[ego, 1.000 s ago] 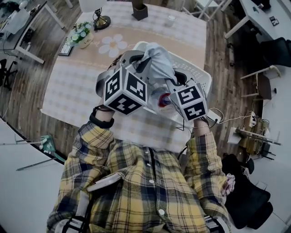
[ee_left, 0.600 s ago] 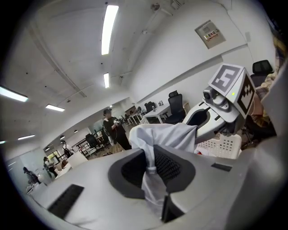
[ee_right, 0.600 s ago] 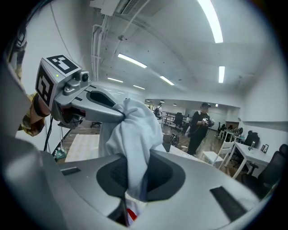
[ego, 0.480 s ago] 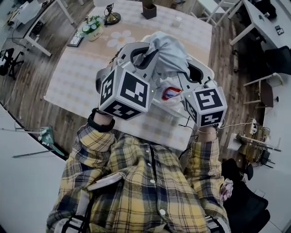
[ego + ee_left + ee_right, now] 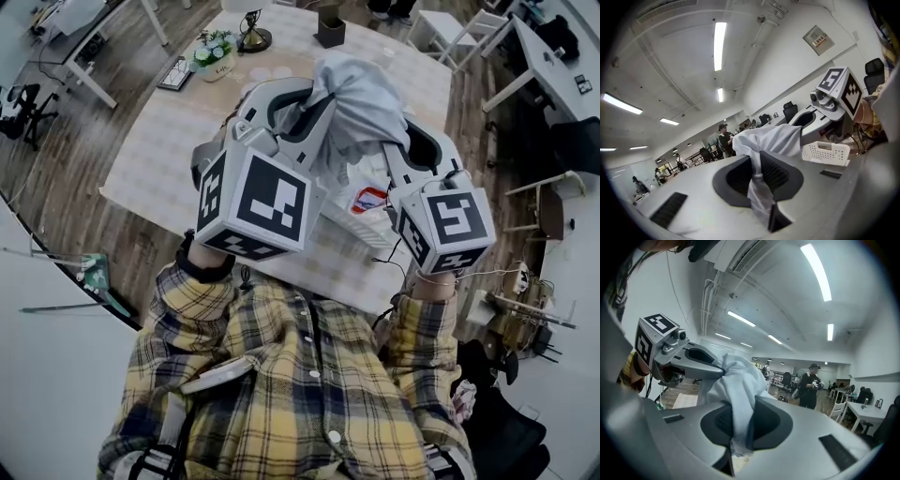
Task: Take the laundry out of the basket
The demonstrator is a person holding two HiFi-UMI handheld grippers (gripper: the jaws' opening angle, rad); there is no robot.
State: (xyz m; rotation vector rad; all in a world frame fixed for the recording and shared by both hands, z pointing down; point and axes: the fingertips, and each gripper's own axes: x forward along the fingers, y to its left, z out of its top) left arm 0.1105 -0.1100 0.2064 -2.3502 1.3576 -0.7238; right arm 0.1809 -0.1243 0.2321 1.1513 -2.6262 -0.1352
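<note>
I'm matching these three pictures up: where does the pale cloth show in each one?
Head view: pale cloth top centre, above the left cube and right cube.
Left gripper view: centre, clamped in the left tongs.
Right gripper view: centre, clamped in the right tongs.
Shared landmark: the marker cubes; each gripper view shows the other's cube, at upper right and upper left.
</note>
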